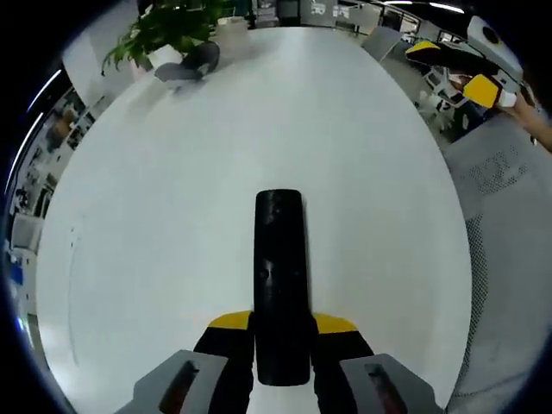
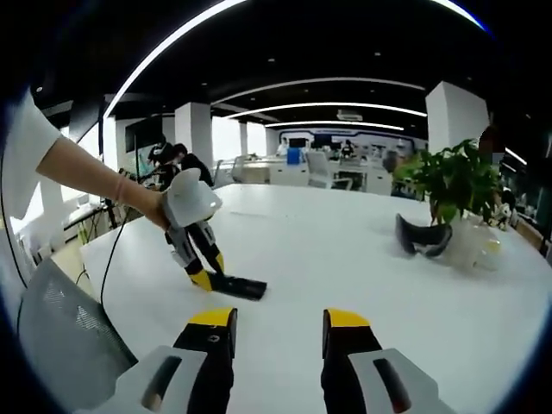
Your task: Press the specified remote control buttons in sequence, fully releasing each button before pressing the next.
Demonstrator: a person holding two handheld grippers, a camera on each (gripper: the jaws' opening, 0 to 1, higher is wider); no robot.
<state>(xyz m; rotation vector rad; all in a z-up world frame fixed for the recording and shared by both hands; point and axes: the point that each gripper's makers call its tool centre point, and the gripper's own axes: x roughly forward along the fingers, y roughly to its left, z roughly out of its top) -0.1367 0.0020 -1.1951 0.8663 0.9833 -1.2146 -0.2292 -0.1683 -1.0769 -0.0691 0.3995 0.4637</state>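
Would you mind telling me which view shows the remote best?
The left gripper view: the remote lies lengthwise up the middle, its near end clamped in the left tool. In the right gripper view the remote is small, lying on the table beyond the open right tool.

Plant w/ dark headset on white table.

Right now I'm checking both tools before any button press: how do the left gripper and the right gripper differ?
The left gripper is shut on the black remote, which lies on the white table; the right gripper is open and holds nothing. The left gripper is down at the table surface; the right gripper is raised above the table, away from the remote. Both have black jaws with yellow tips.
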